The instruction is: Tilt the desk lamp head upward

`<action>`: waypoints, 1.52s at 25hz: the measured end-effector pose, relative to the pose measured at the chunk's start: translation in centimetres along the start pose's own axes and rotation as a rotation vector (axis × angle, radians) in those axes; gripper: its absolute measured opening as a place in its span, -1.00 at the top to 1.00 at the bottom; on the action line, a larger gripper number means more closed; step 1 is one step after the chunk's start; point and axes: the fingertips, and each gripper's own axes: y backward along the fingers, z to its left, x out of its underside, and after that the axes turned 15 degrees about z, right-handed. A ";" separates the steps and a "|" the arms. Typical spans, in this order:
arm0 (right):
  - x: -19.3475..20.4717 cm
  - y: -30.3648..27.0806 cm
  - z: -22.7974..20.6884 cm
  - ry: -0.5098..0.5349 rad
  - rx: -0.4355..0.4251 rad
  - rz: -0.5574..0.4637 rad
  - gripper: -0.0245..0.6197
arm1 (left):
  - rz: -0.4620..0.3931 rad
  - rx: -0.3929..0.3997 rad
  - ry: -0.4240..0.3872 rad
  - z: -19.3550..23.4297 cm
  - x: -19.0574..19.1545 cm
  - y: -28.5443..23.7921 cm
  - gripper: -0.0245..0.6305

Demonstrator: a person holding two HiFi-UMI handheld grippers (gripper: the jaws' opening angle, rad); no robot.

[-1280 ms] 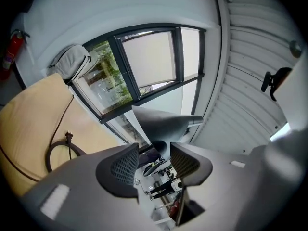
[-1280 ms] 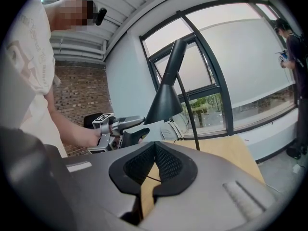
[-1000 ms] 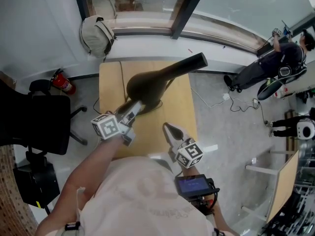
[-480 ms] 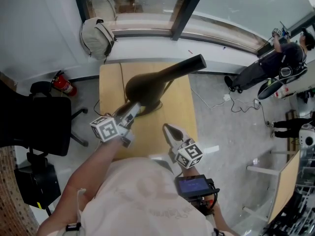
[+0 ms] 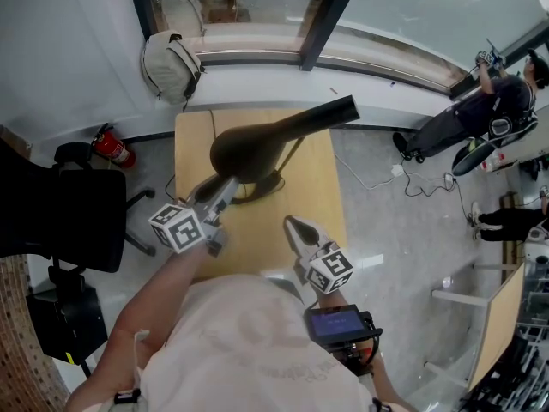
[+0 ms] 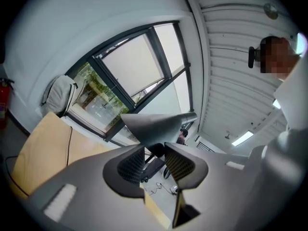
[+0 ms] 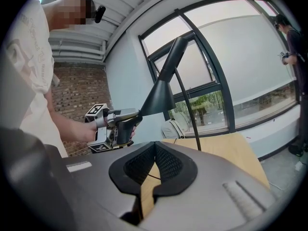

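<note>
Desk lamp head (image 6: 153, 125) has its rim pinched between the 2 jaws of the left gripper (image 6: 154, 150); right gripper (image 7: 155, 147) jaws pressed together, lamp well ahead.

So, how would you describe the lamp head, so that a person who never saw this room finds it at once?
Look for the light wooden table below the big window. A thin stem rises from it, and on top sits the lamp head: a wide dark cone narrowing to a tube, unlike anything nearby, with the left gripper shut on its rim.
</note>
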 end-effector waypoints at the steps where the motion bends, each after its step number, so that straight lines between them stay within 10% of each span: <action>1: 0.0 -0.1 0.0 0.000 -0.003 0.001 0.88 | -0.003 -0.011 -0.015 0.0 -0.3 0.2 0.54; 38: -0.1 -1.7 -0.2 0.009 -0.041 0.010 0.88 | -0.104 -0.079 -0.278 -5.9 -9.2 6.3 0.71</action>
